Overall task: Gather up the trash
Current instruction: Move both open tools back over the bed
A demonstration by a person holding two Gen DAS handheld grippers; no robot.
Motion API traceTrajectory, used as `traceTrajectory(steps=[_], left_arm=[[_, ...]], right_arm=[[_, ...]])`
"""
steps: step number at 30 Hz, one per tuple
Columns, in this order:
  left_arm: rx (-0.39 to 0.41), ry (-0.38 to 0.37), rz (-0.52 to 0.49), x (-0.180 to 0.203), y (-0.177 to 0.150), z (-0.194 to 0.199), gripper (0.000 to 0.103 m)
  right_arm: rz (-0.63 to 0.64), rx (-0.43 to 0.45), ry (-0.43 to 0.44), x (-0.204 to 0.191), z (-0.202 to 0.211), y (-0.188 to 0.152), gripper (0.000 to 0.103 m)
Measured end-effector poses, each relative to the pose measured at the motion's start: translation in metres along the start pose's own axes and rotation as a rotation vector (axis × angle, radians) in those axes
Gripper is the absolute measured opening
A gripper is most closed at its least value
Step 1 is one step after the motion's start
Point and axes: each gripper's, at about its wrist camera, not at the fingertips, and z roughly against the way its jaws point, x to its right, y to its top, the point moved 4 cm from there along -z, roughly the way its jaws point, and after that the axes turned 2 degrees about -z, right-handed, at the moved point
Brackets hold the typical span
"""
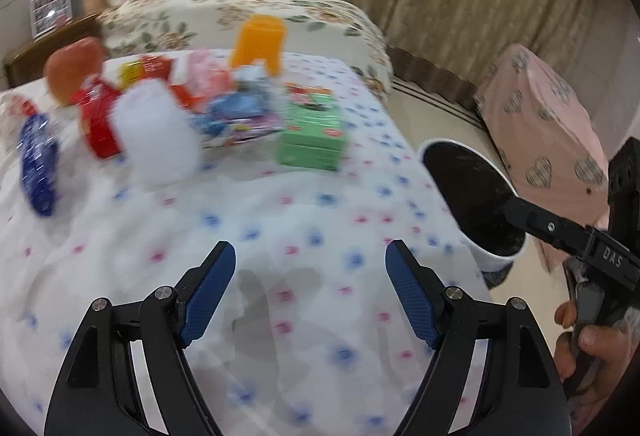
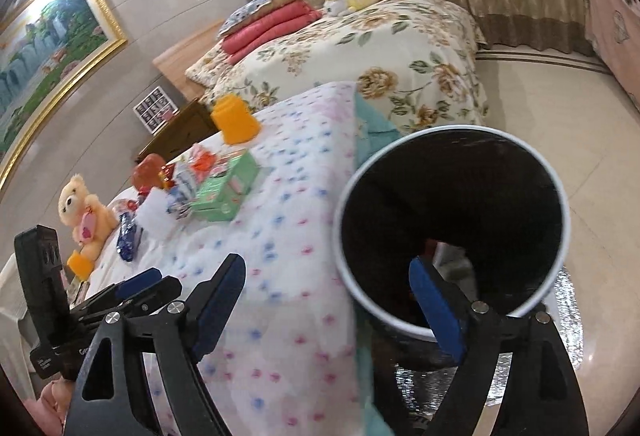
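Bedroom scene: a white spotted bedspread [image 1: 304, 204] covers the near bed, with a floral-quilted bed behind it and tan curtains beyond. Using the green carton [image 1: 314, 128] on the bedspread as landmark: the litter lies in a loose pile just left of it, blurred but readable as a white crumpled wad [image 1: 154, 136], a red wrapper [image 1: 96, 120], a blue foil packet [image 1: 36, 164] furthest left, and mixed colourful wrappers touching the carton's left side. An orange plastic cup [image 1: 260, 40] stands behind the carton. A white-rimmed wastebasket [image 2: 452, 232] with a dark lining sits on the floor to the carton's right, off the bed edge.

The left gripper [image 1: 310, 292] hovers over bare bedspread nearer than the carton, tongs spread, nothing between them. The right gripper [image 2: 332, 300] hangs at the wastebasket rim, tongs spread and empty.

The wrappers look feather-light, crinkly and slippery, so pinching a bunched fold should hold better than a flat edge. The carton looks stiff yet crushable; gripping across its narrow sides seems safest
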Motion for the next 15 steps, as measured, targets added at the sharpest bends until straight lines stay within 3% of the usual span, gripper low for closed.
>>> traceTrajectory(steps=[15], left_arm=[[0.034, 0.098, 0.115, -0.068, -0.007, 0.018, 0.081]], right_arm=[[0.089, -0.055, 0.057, -0.068, -0.037, -0.007, 0.086]])
